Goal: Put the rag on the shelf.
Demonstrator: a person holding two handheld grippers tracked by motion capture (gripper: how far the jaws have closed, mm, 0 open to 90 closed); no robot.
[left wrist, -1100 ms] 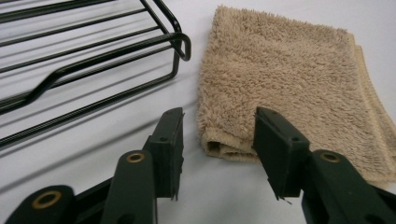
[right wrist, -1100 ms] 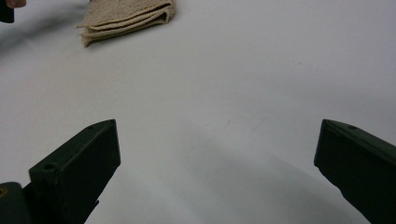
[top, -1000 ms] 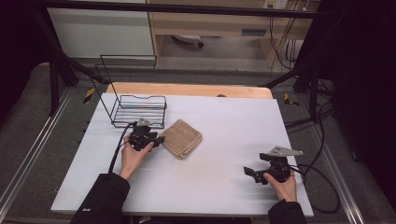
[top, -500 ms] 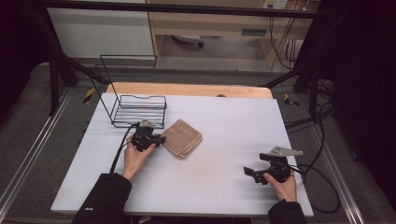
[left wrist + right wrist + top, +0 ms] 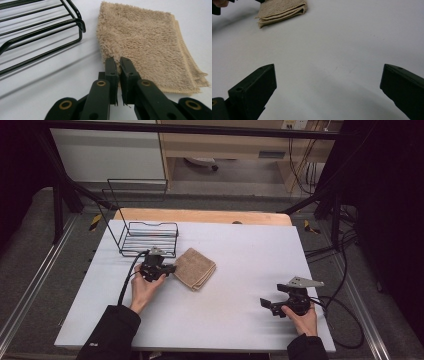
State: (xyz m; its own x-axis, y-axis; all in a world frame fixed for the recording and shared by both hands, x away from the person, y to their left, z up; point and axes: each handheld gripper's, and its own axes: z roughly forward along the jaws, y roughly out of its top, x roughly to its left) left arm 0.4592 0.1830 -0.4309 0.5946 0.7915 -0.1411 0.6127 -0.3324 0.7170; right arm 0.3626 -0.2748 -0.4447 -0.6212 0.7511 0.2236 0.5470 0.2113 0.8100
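A folded tan towel (image 5: 196,268) lies on the white table (image 5: 250,245), left of centre. My left gripper (image 5: 171,268) is at the towel's left edge, and in the left gripper view its jaws (image 5: 118,61) are pressed nearly together with the fluffy edge of the towel (image 5: 150,42) pinched between their tips. My right gripper (image 5: 265,304) rests low near the table's front right, held in a hand. Its jaws stand wide apart (image 5: 328,72) over bare table, with the towel (image 5: 282,8) far off at the top left of the right gripper view.
A black wire basket (image 5: 150,237) stands on the table just behind my left gripper, its corner (image 5: 77,23) close to the towel. A wooden strip (image 5: 200,215) runs along the table's far edge. Cables trail from both grippers.
My left gripper has crept slightly right onto the towel's edge. The right gripper and the towel have stayed put.
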